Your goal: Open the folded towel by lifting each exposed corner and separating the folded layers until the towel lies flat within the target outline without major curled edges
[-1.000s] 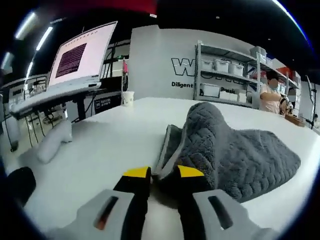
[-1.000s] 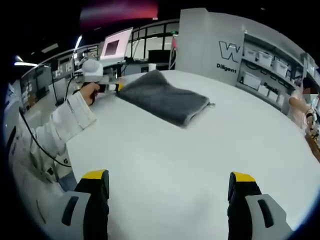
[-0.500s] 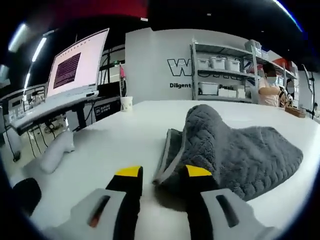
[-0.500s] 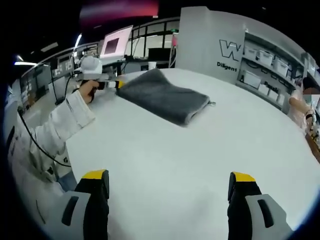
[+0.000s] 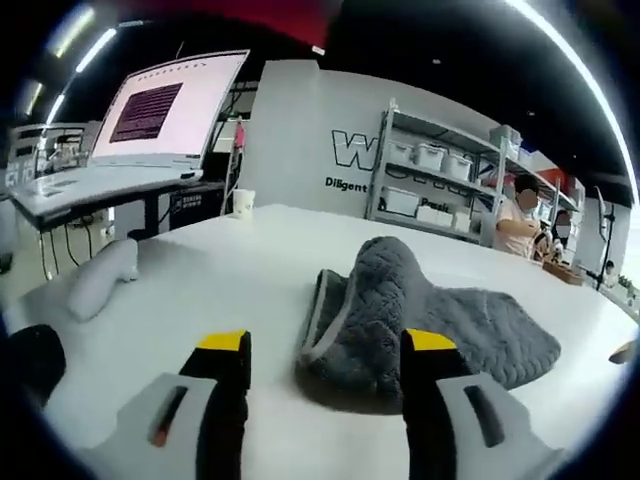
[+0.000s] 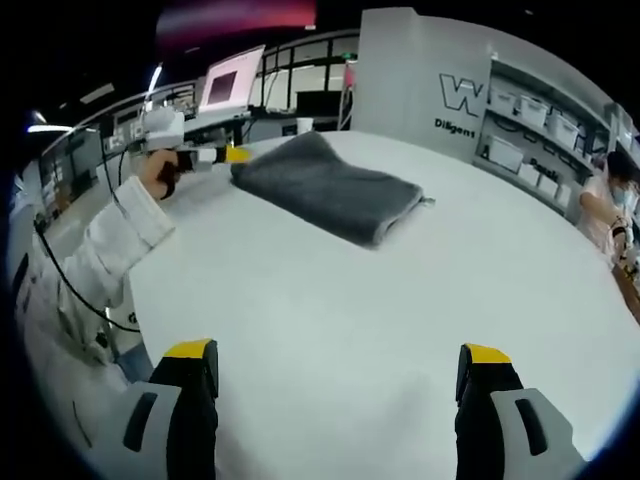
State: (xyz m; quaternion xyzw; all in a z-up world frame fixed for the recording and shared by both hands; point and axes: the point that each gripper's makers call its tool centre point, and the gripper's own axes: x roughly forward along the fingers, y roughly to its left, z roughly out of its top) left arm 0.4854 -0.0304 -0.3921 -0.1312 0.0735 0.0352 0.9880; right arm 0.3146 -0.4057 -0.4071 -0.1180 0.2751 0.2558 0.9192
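The grey quilted towel (image 5: 410,310) lies folded and humped on the white table (image 5: 200,290), its bound near edge between the two yellow-tipped jaws of my left gripper (image 5: 328,350). Those jaws stand wide apart and hold nothing. In the right gripper view the same towel (image 6: 320,185) lies far off on the table, and the left gripper (image 6: 236,154), held by a hand in a white sleeve, sits just at its left end. My right gripper (image 6: 337,352) hovers open over bare table, well short of the towel.
A tilted monitor (image 5: 170,105) on a stand rises beyond the table's left edge. A paper cup (image 5: 243,203) stands at the far edge and a white roll (image 5: 100,280) lies at the left. Shelves (image 5: 440,190) and a person (image 5: 515,215) are behind.
My left gripper's jaws have gone from nearly shut on the towel's near edge to wide open, letting it go. The right gripper has stayed put.
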